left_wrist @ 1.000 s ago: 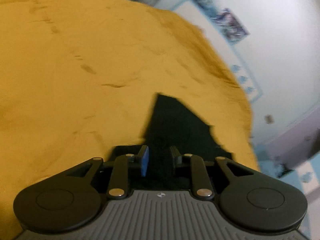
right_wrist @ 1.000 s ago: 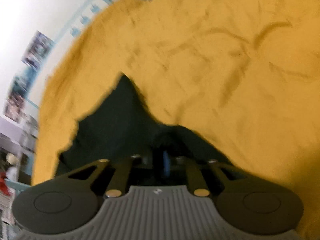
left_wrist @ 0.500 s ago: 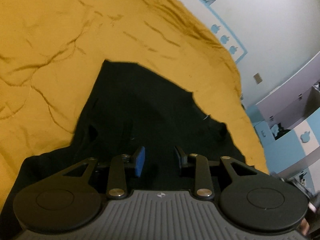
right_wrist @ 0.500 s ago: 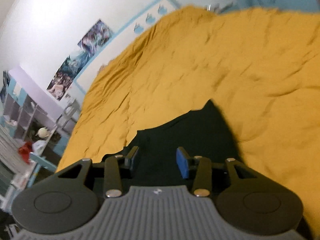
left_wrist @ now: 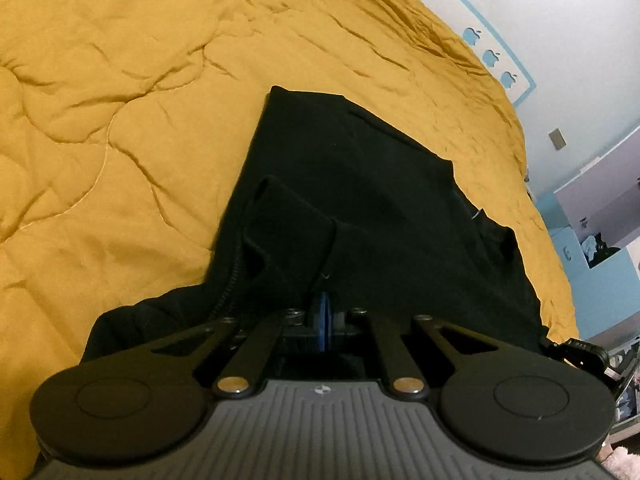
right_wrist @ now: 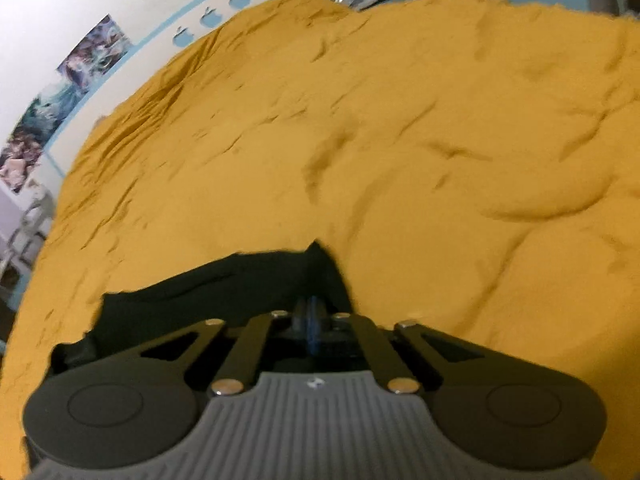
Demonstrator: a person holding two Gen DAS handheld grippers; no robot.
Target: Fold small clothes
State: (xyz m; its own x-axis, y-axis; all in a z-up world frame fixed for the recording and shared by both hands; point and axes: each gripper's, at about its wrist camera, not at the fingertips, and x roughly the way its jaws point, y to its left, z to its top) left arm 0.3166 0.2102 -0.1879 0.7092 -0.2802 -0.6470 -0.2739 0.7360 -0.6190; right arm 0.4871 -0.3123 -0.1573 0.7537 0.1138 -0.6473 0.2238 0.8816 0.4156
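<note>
A small black garment (left_wrist: 360,200) lies spread on a mustard-yellow quilt (left_wrist: 120,100). In the left wrist view my left gripper (left_wrist: 323,312) is shut, its blue pads pinching the near edge of the garment beside a fold. In the right wrist view my right gripper (right_wrist: 310,318) is shut on another near edge of the black garment (right_wrist: 224,284), which stretches away to the left over the quilt (right_wrist: 400,140). The cloth between the pads is hidden.
The quilt covers a bed that ends at a white wall (left_wrist: 560,20) with a blue apple-pattern border and posters (right_wrist: 60,92). Blue and lilac furniture (left_wrist: 592,208) stands past the bed's right edge.
Both grippers were open over the garment half a second ago. Both have closed on its near edge. The right view has swung down toward the quilt.
</note>
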